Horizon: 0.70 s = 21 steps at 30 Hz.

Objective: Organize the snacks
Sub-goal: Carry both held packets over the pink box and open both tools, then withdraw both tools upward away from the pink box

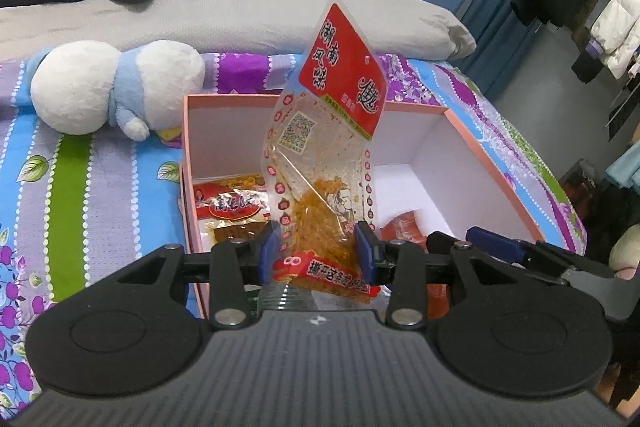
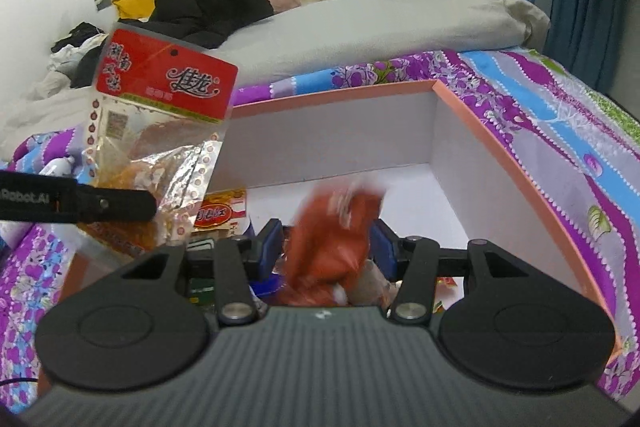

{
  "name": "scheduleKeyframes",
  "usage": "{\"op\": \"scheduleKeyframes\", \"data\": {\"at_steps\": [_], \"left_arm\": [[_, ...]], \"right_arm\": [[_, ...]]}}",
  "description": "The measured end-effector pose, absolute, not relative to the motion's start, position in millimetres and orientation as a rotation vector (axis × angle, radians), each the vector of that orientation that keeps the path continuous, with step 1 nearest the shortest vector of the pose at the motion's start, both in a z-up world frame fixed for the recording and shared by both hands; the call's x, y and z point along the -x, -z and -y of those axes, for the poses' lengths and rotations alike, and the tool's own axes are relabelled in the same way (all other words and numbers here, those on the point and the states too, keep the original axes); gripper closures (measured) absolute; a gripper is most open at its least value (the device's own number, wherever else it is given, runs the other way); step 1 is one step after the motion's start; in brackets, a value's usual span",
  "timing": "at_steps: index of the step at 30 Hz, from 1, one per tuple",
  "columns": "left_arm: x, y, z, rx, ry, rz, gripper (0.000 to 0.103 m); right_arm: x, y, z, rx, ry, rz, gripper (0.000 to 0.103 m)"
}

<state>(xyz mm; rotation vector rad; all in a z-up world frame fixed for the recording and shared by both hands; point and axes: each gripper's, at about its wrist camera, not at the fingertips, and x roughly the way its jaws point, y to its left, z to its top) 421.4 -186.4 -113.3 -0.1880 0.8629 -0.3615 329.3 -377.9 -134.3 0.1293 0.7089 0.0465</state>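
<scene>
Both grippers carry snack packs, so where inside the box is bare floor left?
Bare white floor lies along the box back wall and right wall. The front-left corner is crowded by a red snack pack; the orange pack fills the front middle.

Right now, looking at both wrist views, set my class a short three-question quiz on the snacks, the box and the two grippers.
1. True or false: the left gripper holds the clear snack bag with the red header by its lower end, header uppermost.
2. Multiple choice: the orange packet between the right gripper jaws is A) sharp and readable, B) blurred, C) hidden.
3. Short answer: what already lies in the pink box, at its near left in the left wrist view?

Key
1. True.
2. B.
3. A red-labelled snack pack on the white floor.
</scene>
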Motion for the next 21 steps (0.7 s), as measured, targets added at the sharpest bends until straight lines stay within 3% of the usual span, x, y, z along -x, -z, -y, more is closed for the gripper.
{"op": "scheduleKeyframes", "data": {"at_steps": [2,4,5,7,11,15,21], "left_arm": [[-418.3,110.1,186.0,0.189,0.358,-0.853,0.053],[-416.0,103.6,185.1,0.184,0.344,-0.853,0.020],[-414.3,99.8,184.5,0.179,0.343,-0.845,0.018],[-406.7,89.6,182.5,0.172,0.345,-0.817,0.018],[-392.2,65.4,176.6,0.180,0.349,-0.781,0.016],[-372.5,36.6,172.9,0.154,0.339,-0.733,0.004],[-339.0,-2.2,162.5,0.103,0.322,-0.679,0.000]], "right_arm": [[-330.7,133.2,377.5,-0.132,-0.052,-0.711,0.052],[-329.8,129.1,377.0,-0.134,-0.058,-0.711,0.049],[-329.0,126.6,377.2,-0.134,-0.053,-0.709,0.038],[-324.1,119.6,377.3,-0.132,-0.040,-0.689,0.030],[-311.9,100.9,377.4,-0.136,-0.035,-0.637,0.031],[-294.8,80.4,373.8,-0.130,-0.042,-0.593,0.031],[-262.3,43.4,364.4,-0.138,-0.048,-0.516,0.031]]}}
